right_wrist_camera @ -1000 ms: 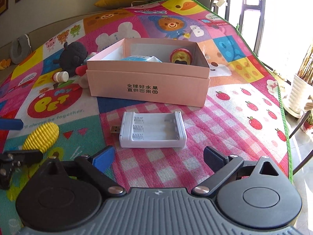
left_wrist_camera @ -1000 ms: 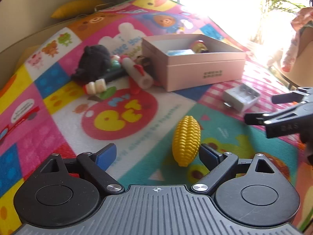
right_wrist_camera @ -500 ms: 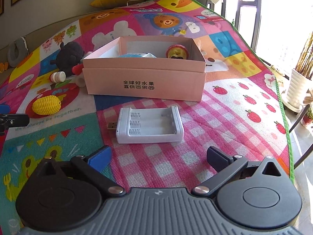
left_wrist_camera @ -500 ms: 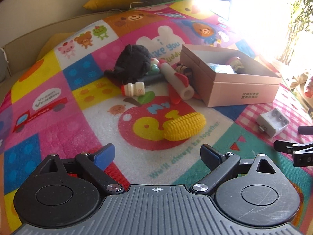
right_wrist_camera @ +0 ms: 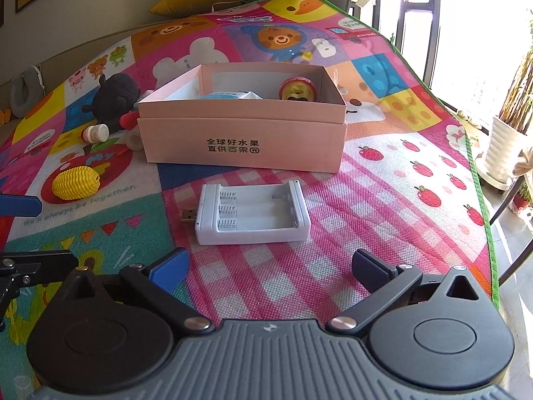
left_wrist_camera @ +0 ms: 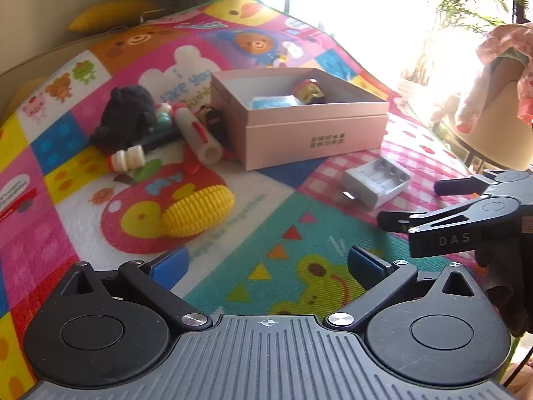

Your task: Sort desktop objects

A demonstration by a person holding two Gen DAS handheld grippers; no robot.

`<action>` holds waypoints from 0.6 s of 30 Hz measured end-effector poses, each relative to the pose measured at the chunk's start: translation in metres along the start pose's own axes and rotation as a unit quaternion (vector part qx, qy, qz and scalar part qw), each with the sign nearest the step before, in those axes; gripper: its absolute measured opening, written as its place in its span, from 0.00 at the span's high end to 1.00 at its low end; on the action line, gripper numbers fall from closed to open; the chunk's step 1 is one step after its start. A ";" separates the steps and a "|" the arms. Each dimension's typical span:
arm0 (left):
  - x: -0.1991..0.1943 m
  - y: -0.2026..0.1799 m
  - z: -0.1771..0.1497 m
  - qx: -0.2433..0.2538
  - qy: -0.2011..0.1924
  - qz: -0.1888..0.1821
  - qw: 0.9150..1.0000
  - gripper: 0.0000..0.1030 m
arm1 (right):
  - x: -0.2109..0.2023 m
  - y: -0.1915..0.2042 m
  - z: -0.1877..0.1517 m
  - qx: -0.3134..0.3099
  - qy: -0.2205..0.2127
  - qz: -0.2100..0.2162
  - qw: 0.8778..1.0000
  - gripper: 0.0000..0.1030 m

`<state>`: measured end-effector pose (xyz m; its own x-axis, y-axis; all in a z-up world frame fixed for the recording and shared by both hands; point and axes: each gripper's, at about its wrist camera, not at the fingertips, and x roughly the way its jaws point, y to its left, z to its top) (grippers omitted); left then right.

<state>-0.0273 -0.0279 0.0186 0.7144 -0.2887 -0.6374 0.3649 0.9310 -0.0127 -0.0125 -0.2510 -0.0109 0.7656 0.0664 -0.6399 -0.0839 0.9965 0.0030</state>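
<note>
Left wrist view first: the left gripper (left_wrist_camera: pixel 266 260) has its blue-padded fingers (left_wrist_camera: pixel 170 261) spread wide, nothing between them, nothing touched, just hanging over the play mat (left_wrist_camera: pixel 283 233). The yellow toy corn (left_wrist_camera: pixel 196 211) lies on the mat ahead and a bit left of the left finger, apart from it. Its long axis runs lower-left to upper-right, with the upper end aimed roughly toward the pink box (left_wrist_camera: pixel 299 116). The white battery charger (left_wrist_camera: pixel 376 180) sits right of the corn, in front of the box's corner. The right gripper (left_wrist_camera: pixel 419 203) pokes in from the right edge, fingers apart, empty, tips pointing at the charger. A black plush toy (left_wrist_camera: pixel 126 116) and a white tube (left_wrist_camera: pixel 200 136) are piled left of the box.

Right wrist view: the right gripper (right_wrist_camera: pixel 269 266) is also wide open and holding nothing. The charger (right_wrist_camera: pixel 253 213) lies flat on the pink checks straight ahead of the fingers, not touching them, long side across the frame, USB plug sticking out left. Box (right_wrist_camera: pixel 243 140) sits just behind it, open top, a couple of things inside. Corn (right_wrist_camera: pixel 76 181) is off to the left, near the red apple print.
</note>
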 end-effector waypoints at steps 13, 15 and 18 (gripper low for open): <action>-0.015 0.023 -0.007 -0.062 -0.008 0.005 0.998 0.00 | -0.002 -0.001 -0.001 0.007 -0.007 0.000 1.000 0.00; -0.010 0.018 -0.005 -0.058 -0.004 0.005 0.998 0.00 | -0.002 -0.001 -0.002 0.008 -0.008 0.002 1.000 0.00; -0.001 0.018 0.004 -0.057 -0.009 0.013 0.998 0.00 | -0.002 -0.001 -0.002 0.010 -0.010 0.002 1.000 0.00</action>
<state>-0.0194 -0.0119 0.0220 0.7333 -0.2665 -0.6255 0.2765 0.9574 -0.0837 -0.0149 -0.2523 -0.0108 0.7775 0.0705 -0.6249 -0.0735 0.9971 0.0210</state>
